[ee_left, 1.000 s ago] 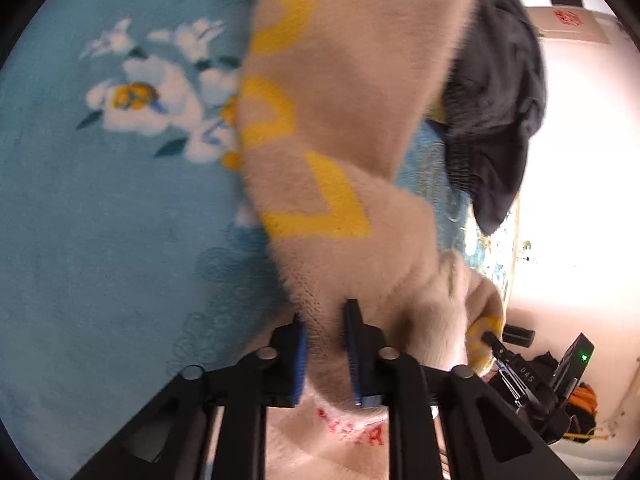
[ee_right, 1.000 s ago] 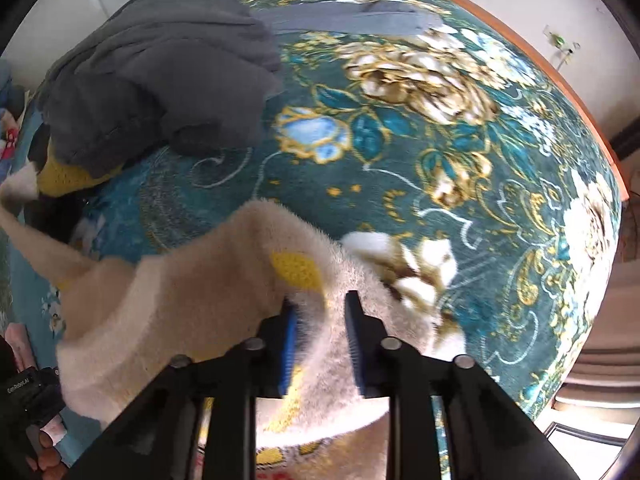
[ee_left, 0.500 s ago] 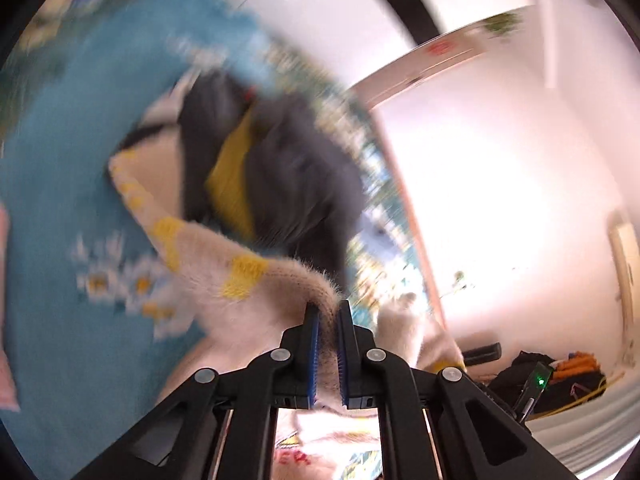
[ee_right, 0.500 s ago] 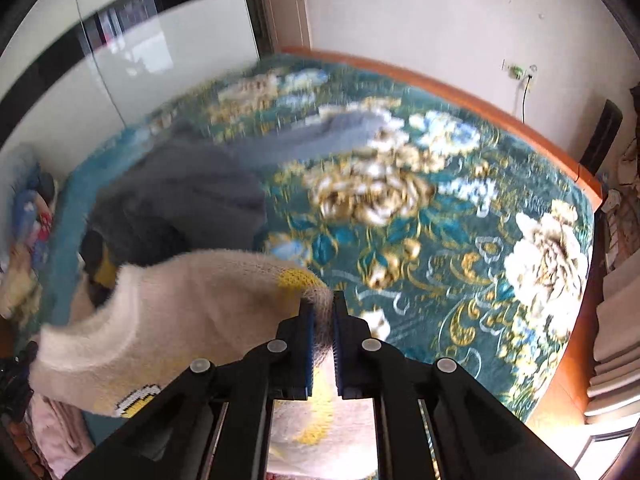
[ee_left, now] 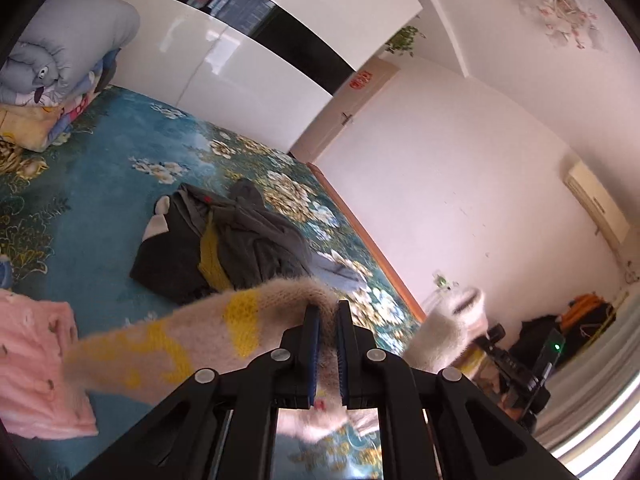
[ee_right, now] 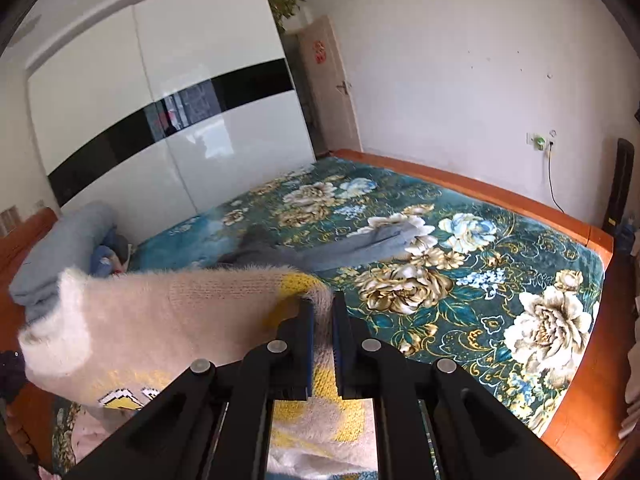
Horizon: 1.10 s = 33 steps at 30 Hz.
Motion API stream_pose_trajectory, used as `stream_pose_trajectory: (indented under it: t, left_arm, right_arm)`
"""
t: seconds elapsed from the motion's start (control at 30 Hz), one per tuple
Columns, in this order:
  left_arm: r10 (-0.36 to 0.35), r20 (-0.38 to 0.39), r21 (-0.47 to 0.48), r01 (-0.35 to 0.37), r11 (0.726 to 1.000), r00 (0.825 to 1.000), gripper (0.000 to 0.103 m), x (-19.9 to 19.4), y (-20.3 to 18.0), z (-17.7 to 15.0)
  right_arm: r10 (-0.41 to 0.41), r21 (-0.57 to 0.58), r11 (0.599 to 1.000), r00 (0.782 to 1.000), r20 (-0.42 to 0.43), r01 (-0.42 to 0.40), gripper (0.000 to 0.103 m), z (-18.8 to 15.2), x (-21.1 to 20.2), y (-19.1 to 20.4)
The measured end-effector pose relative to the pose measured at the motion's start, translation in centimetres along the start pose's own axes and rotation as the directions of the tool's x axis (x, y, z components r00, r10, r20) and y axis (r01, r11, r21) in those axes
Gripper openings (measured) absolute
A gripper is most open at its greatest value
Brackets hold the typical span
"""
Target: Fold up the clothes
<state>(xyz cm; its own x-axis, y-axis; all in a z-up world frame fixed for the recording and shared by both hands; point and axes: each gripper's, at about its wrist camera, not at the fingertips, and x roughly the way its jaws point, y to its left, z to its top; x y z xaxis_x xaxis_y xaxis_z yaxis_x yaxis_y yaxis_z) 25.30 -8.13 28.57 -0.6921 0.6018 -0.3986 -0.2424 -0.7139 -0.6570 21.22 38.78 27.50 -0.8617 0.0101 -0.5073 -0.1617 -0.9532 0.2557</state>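
Floral bed [ee_right: 460,280] | door's red sign [ee_right: 319,51], seemingly unreadable | both fingers clamp beige sweater [ee_right: 180,312]: left gripper [ee_left: 325,312], right gripper [ee_right: 321,308]

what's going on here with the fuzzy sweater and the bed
A person is folding clothes with a handheld gripper in each hand. Both the left gripper and the right gripper are shut on the fuzzy beige sweater with yellow patches, holding it up above the floral bedspread. A dark grey pile of clothes lies unfolded on the bed, and a pink garment sits at the near edge.
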Motion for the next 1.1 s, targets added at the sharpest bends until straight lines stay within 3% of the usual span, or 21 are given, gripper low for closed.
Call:
stream_pose_trajectory:
  t: [0.13, 0.23, 0.3, 0.4, 0.53, 0.63, 0.8, 0.9, 0.97, 1.03, 1.1]
  left_arm:
    - [-0.145, -0.035, -0.055, 0.143, 0.988, 0.989, 0.008, -4.0, -1.6, -0.5]
    - [-0.137, -0.033, -0.040, 0.136, 0.990, 0.990, 0.008, -4.7, -2.6, 0.2]
    - [-0.101, -0.059, -0.073, 0.097, 0.993, 0.993, 0.008, -3.7, -2.2, 0.6]
    - [-0.015, -0.186, -0.202, -0.024, 0.979, 0.983, 0.008, 1.4, 1.7, -0.3]
    - [0.010, -0.366, -0.408, -0.171, 0.897, 0.930, 0.008, 8.3, 9.3, -3.7]
    - [0.047, -0.425, -0.466, -0.263, 0.844, 0.904, 0.005, 11.8, 13.8, -5.8]
    - [0.098, -0.439, -0.487, -0.329, 0.809, 0.893, 0.005, 15.6, 18.1, -5.8]
    - [0.136, -0.436, -0.481, -0.358, 0.800, 0.890, 0.005, 16.7, 19.6, -5.4]
    - [0.135, -0.446, -0.458, -0.355, 0.815, 0.885, 0.005, 17.4, 19.6, -5.3]
    - [0.144, -0.481, -0.409, -0.367, 0.835, 0.865, 0.009, 18.3, 19.5, -5.8]
    - [0.128, -0.516, -0.400, -0.371, 0.838, 0.847, 0.009, 18.9, 19.5, -6.9]
  right_arm:
    - [0.070, 0.024, 0.997, 0.997, 0.039, -0.071, 0.008, 0.6, -4.4, -0.8]
    - [0.109, 0.016, 0.994, 0.992, 0.061, -0.110, 0.008, 2.1, -6.8, -0.7]
    - [0.122, 0.016, 0.992, 0.992, 0.034, -0.123, 0.008, 3.3, -6.2, -0.7]
    - [0.103, 0.009, 0.995, 0.991, -0.088, -0.102, 0.008, 3.6, -1.8, -0.7]
    - [0.054, 0.017, 0.999, 0.955, -0.292, -0.052, 0.008, 1.2, 6.5, -0.9]
    - [0.025, 0.059, 0.998, 0.910, -0.414, 0.000, 0.008, -2.3, 12.3, -2.1]
    - [0.003, 0.130, 0.988, 0.843, -0.538, 0.079, 0.008, -7.4, 19.2, -4.6]
    - [-0.025, 0.143, 0.982, 0.830, -0.557, 0.125, 0.008, -8.1, 21.6, -5.1]
    - [-0.041, 0.149, 0.978, 0.831, -0.555, 0.147, 0.008, -7.8, 22.7, -5.3]
    - [-0.063, 0.139, 0.976, 0.833, -0.550, 0.166, 0.008, -7.1, 23.9, -5.5]
    - [-0.093, 0.121, 0.974, 0.829, -0.551, 0.190, 0.008, -6.7, 24.9, -5.9]
